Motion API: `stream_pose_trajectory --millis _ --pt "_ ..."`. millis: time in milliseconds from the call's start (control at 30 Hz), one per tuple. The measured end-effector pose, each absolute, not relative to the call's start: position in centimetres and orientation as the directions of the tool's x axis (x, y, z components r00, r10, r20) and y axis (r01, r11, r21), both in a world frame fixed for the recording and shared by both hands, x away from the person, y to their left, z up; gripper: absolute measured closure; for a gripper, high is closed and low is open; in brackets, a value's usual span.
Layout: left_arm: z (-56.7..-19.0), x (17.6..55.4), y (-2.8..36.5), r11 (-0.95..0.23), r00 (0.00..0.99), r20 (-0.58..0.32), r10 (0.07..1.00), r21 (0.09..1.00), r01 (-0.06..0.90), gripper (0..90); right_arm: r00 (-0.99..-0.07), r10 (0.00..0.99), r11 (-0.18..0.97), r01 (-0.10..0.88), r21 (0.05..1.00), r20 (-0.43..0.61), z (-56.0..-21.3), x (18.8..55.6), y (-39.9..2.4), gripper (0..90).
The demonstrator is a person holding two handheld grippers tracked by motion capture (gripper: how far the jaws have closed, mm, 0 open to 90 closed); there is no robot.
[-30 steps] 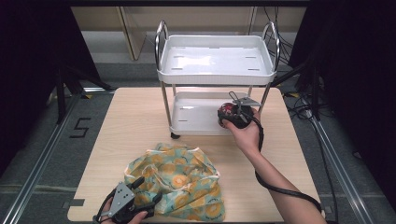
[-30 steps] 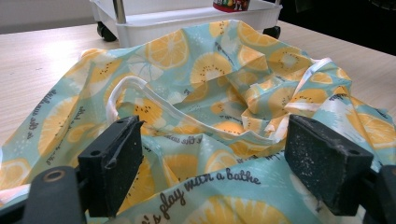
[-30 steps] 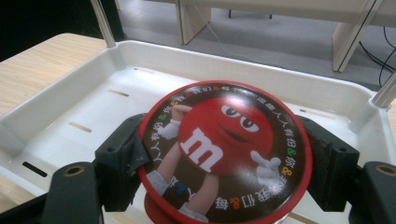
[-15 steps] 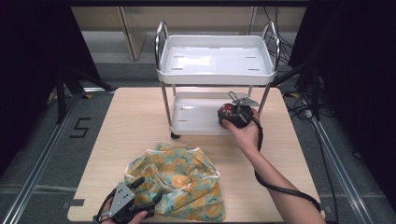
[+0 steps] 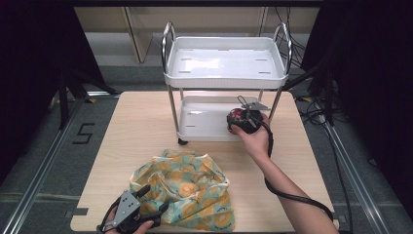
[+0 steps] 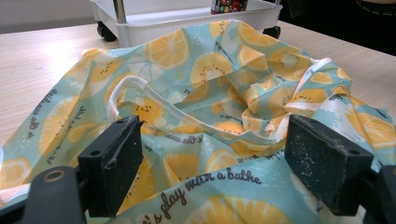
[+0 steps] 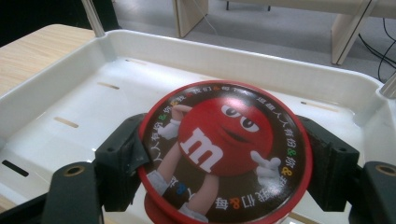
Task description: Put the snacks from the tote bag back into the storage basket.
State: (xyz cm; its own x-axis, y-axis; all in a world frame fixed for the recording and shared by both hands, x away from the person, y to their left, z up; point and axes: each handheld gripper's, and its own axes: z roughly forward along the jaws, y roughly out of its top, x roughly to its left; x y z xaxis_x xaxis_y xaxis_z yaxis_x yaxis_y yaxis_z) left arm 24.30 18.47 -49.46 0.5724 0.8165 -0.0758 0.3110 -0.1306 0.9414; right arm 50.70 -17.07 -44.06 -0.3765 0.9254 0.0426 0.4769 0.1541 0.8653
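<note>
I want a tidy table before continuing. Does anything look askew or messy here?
Only the fruit-print bag: it lies crumpled on the table, its handle loops buried in folds. The candy tub sits upright between the right gripper jaws, over the cart's lower tray.

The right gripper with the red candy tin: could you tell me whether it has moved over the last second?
No. The right gripper, closed on the candy tin, sits at the same spot over the cart's lower tray.
</note>
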Motion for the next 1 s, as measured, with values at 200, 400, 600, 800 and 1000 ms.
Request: stream_pose_trajectory --millis 200,400,600,800,1000 --pt "-49.47 24.29 18.48 -0.129 0.572 -0.078 0.816 0.941 0.313 19.0 -0.362 0.931 0.148 0.485 0.862 0.044 -44.35 50.94 -17.01 26.7" --pt "-49.47 24.32 18.51 -0.134 0.576 -0.073 0.814 0.942 0.309 19.0 -0.363 0.931 0.154 0.493 0.856 0.042 -44.46 51.08 -17.04 26.7" --pt "-49.47 24.32 18.53 -0.133 0.576 -0.073 0.814 0.942 0.307 19.0 -0.370 0.927 0.150 0.503 0.851 0.055 -44.54 51.20 -17.17 26.6" --pt "-49.47 24.29 18.51 -0.130 0.573 -0.077 0.816 0.941 0.311 18.9 -0.373 0.927 0.152 0.493 0.857 0.051 -44.74 51.36 -17.18 26.6" --pt "-49.48 24.28 18.52 -0.129 0.573 -0.078 0.816 0.941 0.312 18.9 -0.370 0.928 0.167 0.514 0.842 0.042 -44.88 51.37 -17.18 26.6"
